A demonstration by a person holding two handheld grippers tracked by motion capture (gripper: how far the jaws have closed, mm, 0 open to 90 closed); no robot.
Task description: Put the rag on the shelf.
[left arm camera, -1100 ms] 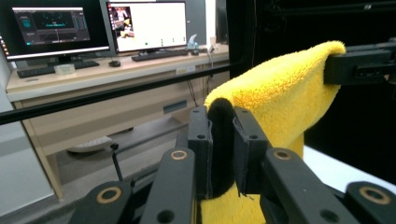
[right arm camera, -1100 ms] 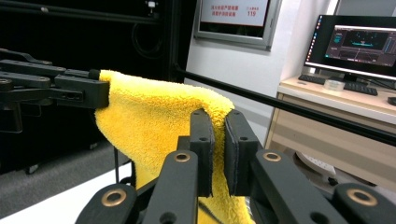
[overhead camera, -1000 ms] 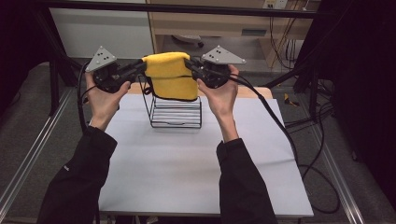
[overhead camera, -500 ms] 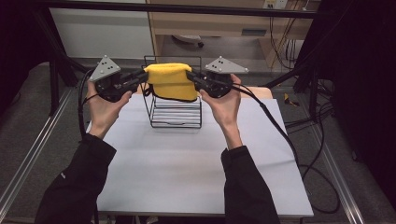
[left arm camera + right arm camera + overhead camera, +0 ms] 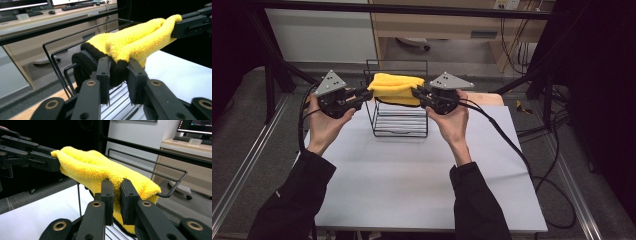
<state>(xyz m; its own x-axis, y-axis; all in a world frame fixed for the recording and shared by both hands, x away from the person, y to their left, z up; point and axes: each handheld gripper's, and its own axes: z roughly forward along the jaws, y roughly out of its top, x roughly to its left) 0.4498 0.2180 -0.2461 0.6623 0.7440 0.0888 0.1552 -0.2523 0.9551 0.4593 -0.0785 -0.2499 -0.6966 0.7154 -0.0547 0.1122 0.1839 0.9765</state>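
Over the black wire rack [image 5: 399, 122] on the white table [image 5: 412, 185], a folded yellow terry cloth with a black underside [image 5: 395, 88] hangs stretched between the two grippers. The right gripper [image 5: 418, 93] pinches one end tight; the left gripper [image 5: 366, 93] has just been easing its jaws apart, the cloth's end between them. Light, soft and floppy, I reckon it sags wherever unsupported, so the ends are the best hold.

Right gripper [image 5: 117, 195] jaws pinch yellow cloth [image 5: 100, 171]; wire rack [image 5: 175, 173] beneath.
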